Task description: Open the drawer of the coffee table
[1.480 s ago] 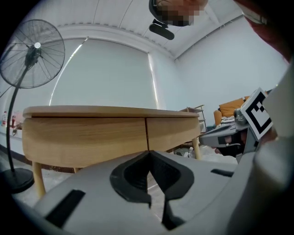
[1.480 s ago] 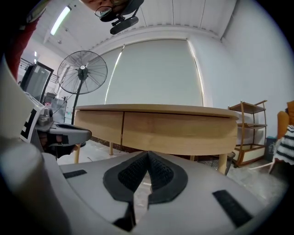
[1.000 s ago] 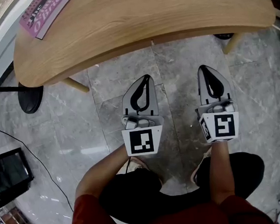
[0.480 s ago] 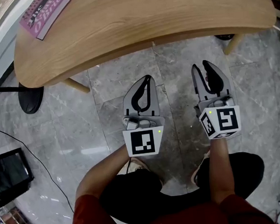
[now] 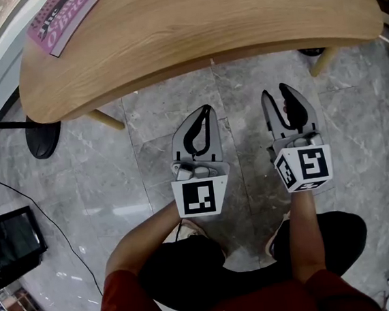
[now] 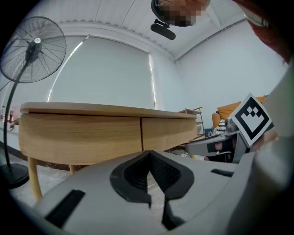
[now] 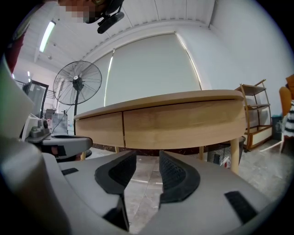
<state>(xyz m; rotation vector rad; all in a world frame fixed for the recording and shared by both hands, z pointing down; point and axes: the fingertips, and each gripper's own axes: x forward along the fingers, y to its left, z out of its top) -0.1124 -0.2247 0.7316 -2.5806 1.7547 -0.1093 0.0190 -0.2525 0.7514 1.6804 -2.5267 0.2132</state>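
The oval wooden coffee table lies ahead of both grippers. Its two drawer fronts, closed and flush, show in the left gripper view as a left front and a right front, and again as the left front and the right front. My left gripper hovers over the floor short of the table edge, shut on nothing. My right gripper hangs beside it, also short of the table. Its jaws are opening with nothing between them.
A pink magazine lies on the tabletop's far left. The black base of a standing fan sits left of a table leg. A dark screen is at the lower left, a shelf rack to the right.
My right gripper's jaws have gone from shut to open and the gripper has rolled slightly. My left gripper has stayed where it was.
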